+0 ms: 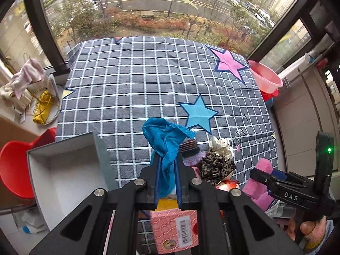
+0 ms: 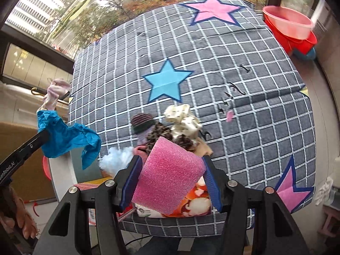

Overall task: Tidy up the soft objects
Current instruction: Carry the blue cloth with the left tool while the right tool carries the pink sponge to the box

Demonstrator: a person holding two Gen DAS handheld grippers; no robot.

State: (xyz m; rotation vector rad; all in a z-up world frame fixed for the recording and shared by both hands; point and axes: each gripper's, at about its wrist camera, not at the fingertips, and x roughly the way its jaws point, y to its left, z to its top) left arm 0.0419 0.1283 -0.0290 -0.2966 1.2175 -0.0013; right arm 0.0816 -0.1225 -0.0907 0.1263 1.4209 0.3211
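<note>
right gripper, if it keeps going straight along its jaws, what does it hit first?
Probably the leopard scrunchie, just past the pink sponge in the right gripper; the cream scrunchie lies beyond. Depth is unclear.

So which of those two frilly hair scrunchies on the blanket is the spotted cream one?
The cream scrunchie with dark dots, lying farther back; the leopard-print scrunchie nearer the grippers is brown and mottled.

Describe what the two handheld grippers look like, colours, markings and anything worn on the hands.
Both are matte black linkage frames with silver round pivot pins and ribbed blue finger pads. The left gripper carries white "enRobot.AI" lettering on its side. The right gripper shows white "DAS" lettering and an upright black module with a green light. A pink knitted cuff shows at the hand holding each.
</note>
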